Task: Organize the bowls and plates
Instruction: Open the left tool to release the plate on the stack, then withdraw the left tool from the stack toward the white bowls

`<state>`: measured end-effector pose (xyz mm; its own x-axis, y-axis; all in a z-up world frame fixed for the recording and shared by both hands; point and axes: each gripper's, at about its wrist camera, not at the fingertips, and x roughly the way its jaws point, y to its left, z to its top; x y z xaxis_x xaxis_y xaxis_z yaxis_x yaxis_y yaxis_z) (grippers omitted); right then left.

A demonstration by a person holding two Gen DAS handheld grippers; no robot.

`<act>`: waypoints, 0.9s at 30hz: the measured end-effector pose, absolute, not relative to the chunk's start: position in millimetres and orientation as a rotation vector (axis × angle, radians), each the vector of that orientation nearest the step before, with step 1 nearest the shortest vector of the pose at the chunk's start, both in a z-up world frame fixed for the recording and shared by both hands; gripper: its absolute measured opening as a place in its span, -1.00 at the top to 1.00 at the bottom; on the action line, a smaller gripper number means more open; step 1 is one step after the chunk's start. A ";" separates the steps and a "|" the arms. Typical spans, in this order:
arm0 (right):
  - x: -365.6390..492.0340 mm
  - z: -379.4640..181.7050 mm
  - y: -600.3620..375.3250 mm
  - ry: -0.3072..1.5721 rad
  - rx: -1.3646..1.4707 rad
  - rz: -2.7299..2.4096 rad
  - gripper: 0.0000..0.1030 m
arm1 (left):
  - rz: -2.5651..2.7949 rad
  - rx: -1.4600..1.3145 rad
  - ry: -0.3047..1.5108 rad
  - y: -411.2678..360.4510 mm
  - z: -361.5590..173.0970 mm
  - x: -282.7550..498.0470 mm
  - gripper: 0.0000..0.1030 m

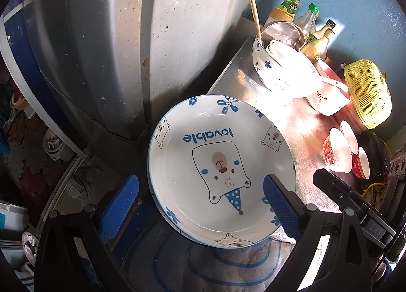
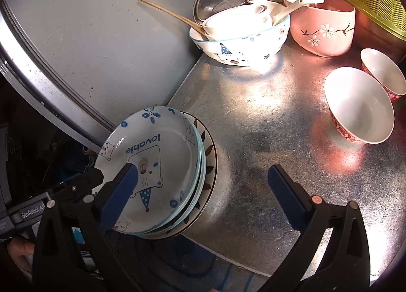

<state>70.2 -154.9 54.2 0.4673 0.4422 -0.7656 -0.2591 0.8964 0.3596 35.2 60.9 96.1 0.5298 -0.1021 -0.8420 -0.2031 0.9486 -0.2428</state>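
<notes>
The left claw (image 1: pixel 200 205) hangs spread wide over the bear-print plate (image 1: pixel 220 172), one blue pad outside its left rim, the other over its right rim, nothing pinched. That plate (the word "lovable" printed across it) tops a small stack of plates (image 2: pixel 203 178) at the near left corner of the metal tabletop (image 2: pixel 266 140), with the stack's edge jutting past the corner. A grey appliance wall (image 2: pixel 101 51) stands just behind the stack. The right claw (image 2: pixel 203 195) is also spread and empty, its left finger in front of the top plate, its right finger over bare metal.

Farther back, a blue-print bowl (image 2: pixel 241 46) holds smaller white dishes, a white spoon (image 2: pixel 299 5) and chopsticks (image 2: pixel 167 13), with a steel bowl (image 2: pixel 218 0) behind it. Beside it sits a pink floral bowl (image 2: pixel 324 31). To the right, two red-patterned bowls (image 2: pixel 360 107) lie tilted near each other. Bottles (image 1: pixel 312 28) line the blue wall, and a yellow mesh basket (image 1: pixel 368 94) stands at the far right.
</notes>
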 end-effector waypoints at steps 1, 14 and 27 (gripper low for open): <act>68.8 54.8 -157.3 0.999 0.207 0.429 -1.00 | 0.059 -0.329 1.013 59.3 97.4 33.9 -0.93; 48.2 73.1 -198.8 0.966 0.257 0.364 -1.00 | -0.030 -0.272 0.966 16.7 120.2 27.3 -0.94; 27.9 90.2 -249.4 0.923 0.309 0.268 -1.00 | -0.150 -0.226 0.970 -33.9 128.5 32.6 -0.94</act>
<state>27.9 -249.4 90.2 0.5764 0.3553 -0.7359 -0.0935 0.9233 0.3726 32.6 -33.9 128.5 0.5580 -0.2259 -0.7985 0.0251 0.9664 -0.2559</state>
